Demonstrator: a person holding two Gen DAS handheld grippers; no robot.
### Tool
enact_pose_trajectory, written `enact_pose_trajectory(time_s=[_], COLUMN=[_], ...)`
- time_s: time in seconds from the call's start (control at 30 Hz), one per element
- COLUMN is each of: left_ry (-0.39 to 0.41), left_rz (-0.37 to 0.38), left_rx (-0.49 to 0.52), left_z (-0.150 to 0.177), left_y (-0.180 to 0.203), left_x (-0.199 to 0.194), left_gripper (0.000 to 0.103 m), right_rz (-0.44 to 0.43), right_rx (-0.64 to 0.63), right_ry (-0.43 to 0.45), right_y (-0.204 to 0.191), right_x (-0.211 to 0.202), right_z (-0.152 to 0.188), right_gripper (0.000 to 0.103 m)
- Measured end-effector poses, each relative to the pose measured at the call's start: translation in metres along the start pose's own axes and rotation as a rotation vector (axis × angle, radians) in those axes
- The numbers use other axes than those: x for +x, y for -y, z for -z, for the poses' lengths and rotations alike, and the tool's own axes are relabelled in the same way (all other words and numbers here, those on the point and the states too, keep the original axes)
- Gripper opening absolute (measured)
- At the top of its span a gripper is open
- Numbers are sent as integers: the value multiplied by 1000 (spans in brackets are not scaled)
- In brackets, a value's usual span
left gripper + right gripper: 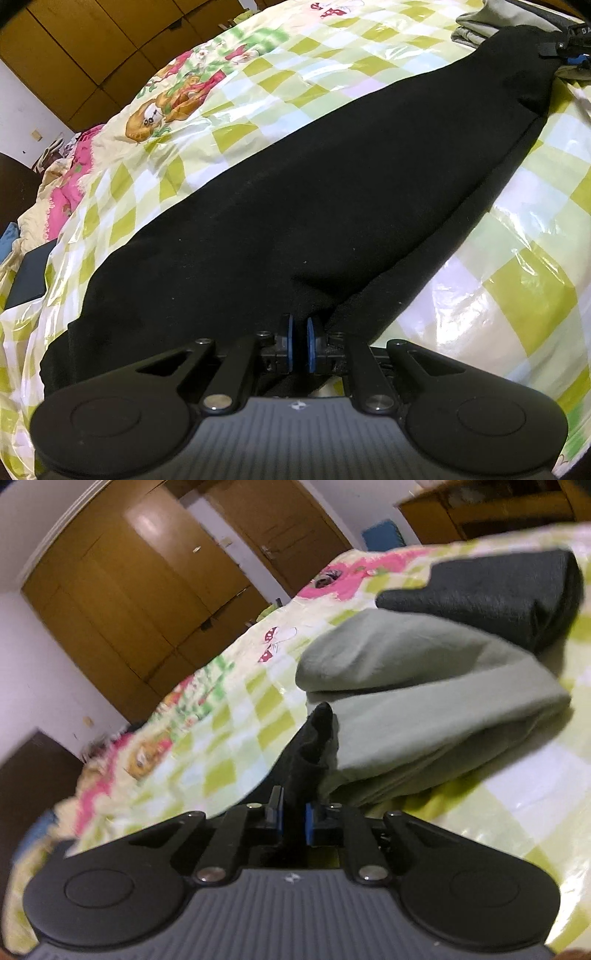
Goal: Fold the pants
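Note:
Black pants [295, 192] lie stretched in a long band across the checked bedspread [517, 266], running from lower left to upper right in the left wrist view. My left gripper [299, 334] is shut on the near end of the pants, where the cloth bunches toward its blue pads. At the far end my right gripper [561, 46] holds the cloth up. In the right wrist view a fold of the black pants [314, 746] stands up between the fingers of the right gripper [293, 814], which is shut on it.
A folded grey-green garment [424, 709] lies just beyond the right gripper, with a folded dark grey garment [498, 594] behind it. A dark flat object [27, 273] sits at the bed's left edge. Wooden wardrobe doors [122, 602] stand past the bed.

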State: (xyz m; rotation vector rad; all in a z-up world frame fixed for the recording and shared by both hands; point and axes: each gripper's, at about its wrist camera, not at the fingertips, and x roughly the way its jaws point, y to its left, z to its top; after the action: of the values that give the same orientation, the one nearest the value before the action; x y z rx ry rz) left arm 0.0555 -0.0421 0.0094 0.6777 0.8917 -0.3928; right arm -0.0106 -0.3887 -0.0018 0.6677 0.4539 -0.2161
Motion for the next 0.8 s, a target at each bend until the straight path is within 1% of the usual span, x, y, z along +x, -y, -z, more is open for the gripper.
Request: enact_pose_trajectory(time_s=[0.03, 0.1, 0.13, 0.17, 0.2, 0.23, 0.3, 0.37, 0.47, 0.53, 0.57, 0.73, 0.8], left_ry=[-2, -4, -5, -5, -5, -6, -11, -14, -16, -16, -16, -19, -18], left_rz=[2, 5, 5, 6, 7, 9, 9, 8, 8, 9, 9, 13, 14], left_rx=[-1, -4, -6, -7, -7, -4, 4, 7, 9, 12, 12, 11, 9], left_z=[0, 0, 0, 0, 0, 1, 0, -1, -2, -2, -2, -1, -1], left_y=[0, 0, 0, 1, 0, 1, 2, 3, 3, 3, 3, 4, 4], left_x=[1, 3, 3, 4, 4, 5, 6, 7, 7, 8, 8, 10, 10], left_gripper=[25, 25, 25, 25, 25, 25, 25, 25, 25, 25, 25, 26, 26], right_rz=[-5, -51, -52, -44, -43, -16, 39, 60, 84, 69, 67, 48, 48], right_rx=[13, 83, 115, 135, 118, 45, -161, -261, -362, -361, -352, -320, -284], right_ry=[-9, -49, -74, -96, -97, -74, -22, 3, 19, 17, 8, -9, -12], right_y=[7, 18, 22, 22, 18, 6, -27, -47, -65, -67, -65, -62, -60], right_x=[-2, 2, 3, 6, 5, 2, -5, -7, -9, -7, -7, -3, 0], right_z=[3, 6, 9, 10, 12, 14, 20, 25, 33, 36, 36, 31, 29], right_gripper=[17, 19, 23, 24, 24, 24, 24, 24, 24, 32, 34, 35, 35])
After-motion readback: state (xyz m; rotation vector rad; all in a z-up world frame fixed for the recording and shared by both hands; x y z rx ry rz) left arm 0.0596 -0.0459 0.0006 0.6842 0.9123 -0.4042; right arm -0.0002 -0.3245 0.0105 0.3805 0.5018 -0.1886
